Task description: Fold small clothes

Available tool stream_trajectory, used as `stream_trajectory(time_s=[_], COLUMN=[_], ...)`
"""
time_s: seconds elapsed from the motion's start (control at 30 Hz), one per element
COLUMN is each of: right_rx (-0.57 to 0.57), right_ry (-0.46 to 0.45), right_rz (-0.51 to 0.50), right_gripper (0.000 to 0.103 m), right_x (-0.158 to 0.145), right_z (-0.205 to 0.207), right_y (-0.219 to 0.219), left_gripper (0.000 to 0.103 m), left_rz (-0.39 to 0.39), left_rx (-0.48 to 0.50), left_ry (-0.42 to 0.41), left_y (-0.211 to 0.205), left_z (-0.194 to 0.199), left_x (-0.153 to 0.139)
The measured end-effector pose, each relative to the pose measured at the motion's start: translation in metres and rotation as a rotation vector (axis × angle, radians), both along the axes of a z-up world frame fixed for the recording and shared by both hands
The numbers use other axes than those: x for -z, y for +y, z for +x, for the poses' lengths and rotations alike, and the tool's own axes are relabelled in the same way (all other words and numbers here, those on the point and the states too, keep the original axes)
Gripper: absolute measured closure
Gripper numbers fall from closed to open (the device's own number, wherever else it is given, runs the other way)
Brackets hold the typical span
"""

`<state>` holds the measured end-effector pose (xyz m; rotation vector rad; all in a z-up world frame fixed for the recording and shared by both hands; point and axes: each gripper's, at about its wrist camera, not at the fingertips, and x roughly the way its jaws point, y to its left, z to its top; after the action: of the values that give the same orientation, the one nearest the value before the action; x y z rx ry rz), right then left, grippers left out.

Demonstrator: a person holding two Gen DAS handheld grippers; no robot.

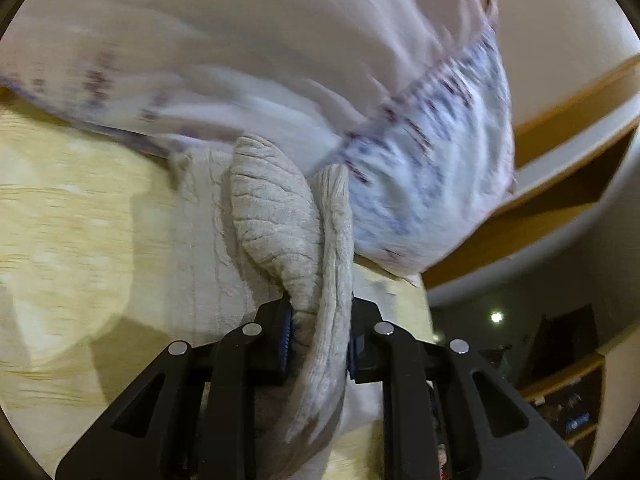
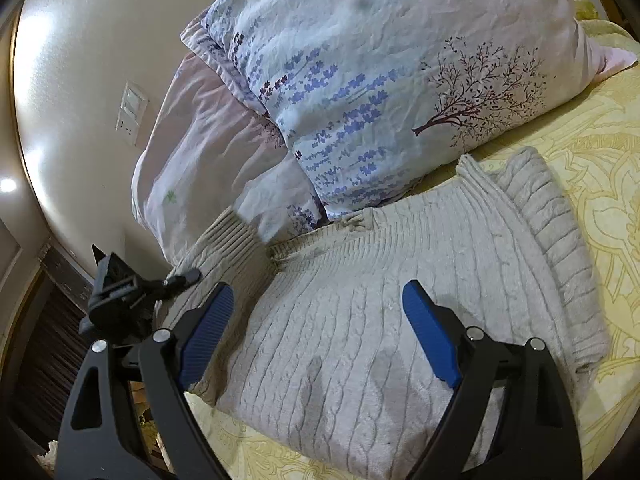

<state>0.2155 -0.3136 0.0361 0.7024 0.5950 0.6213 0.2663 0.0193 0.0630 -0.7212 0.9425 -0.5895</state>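
A small beige cable-knit sweater (image 2: 360, 304) lies on a yellow patterned bedspread (image 2: 600, 152), its right sleeve folded over the body. My right gripper (image 2: 320, 320) is open just above the sweater's middle, holding nothing. My left gripper (image 1: 320, 332) is shut on a bunched fold of the sweater (image 1: 280, 216) and lifts it off the bed. The left gripper also shows in the right wrist view (image 2: 184, 278) at the sweater's left sleeve. The left wrist view is blurred.
Two floral pillows (image 2: 380, 80) lie against the wall just behind the sweater. A pillow also fills the top of the left wrist view (image 1: 420, 184). A wall socket plate (image 2: 131, 114) is at the left. The bed edge drops off at lower left.
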Motion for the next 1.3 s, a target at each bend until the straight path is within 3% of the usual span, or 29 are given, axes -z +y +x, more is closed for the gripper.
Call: stream_trajectory(time_s=[0.27, 0.33, 0.4, 0.53, 0.6, 0.67, 0.73, 0.87, 1.07, 1.17, 1.3], right_rx=[0.040, 0.045, 0.039, 0.013, -0.012, -0.062, -0.116, -0.197, -0.231, -0.259, -0.260], right_ry=[-0.009, -0.002, 0.007, 0.038, 0.063, 0.105, 0.154, 0.271, 0.339, 0.336, 0.353], right_rz=[-0.001, -0.006, -0.019, -0.047, -0.046, -0.030, -0.014, 0.007, -0.075, -0.042, -0.086], right_gripper=[0.017, 0.017, 0.017, 0.017, 0.017, 0.017, 0.024, 0.031, 0.036, 0.036, 0.036], right_x=[-0.001, -0.002, -0.005, -0.014, -0.017, -0.018, -0.015, 0.001, 0.013, 0.009, 0.008], right_z=[0.000, -0.001, -0.002, -0.004, -0.003, 0.002, 0.009, 0.026, 0.037, 0.036, 0.039], right_y=[-0.007, -0.009, -0.009, -0.011, -0.014, -0.014, -0.011, 0.001, 0.024, 0.027, 0.036], left_gripper=[0.085, 0.102, 0.102, 0.102, 0.101, 0.087, 0.045, 0.044, 0.043, 0.042, 0.040], left_rz=[-0.116, -0.151, -0.169, -0.173, -0.167, -0.146, -0.078, 0.103, 0.188, 0.174, 0.191], left_rx=[0.106, 0.153, 0.213, 0.288, 0.268, 0.230, 0.132, 0.003, -0.039, -0.094, -0.070], left_ry=[0.059, 0.079, 0.111, 0.071, 0.017, -0.015, -0.043, -0.049, -0.038, -0.036, 0.038], left_y=[-0.079, -0.096, -0.114, -0.119, -0.103, -0.087, -0.061, -0.028, -0.010, 0.005, 0.004], left_z=[0.005, 0.006, 0.005, -0.010, -0.017, -0.021, -0.023, -0.023, -0.025, -0.029, -0.023], left_x=[0.031, 0.042, 0.049, 0.037, 0.022, 0.012, 0.006, 0.008, 0.017, 0.018, 0.033])
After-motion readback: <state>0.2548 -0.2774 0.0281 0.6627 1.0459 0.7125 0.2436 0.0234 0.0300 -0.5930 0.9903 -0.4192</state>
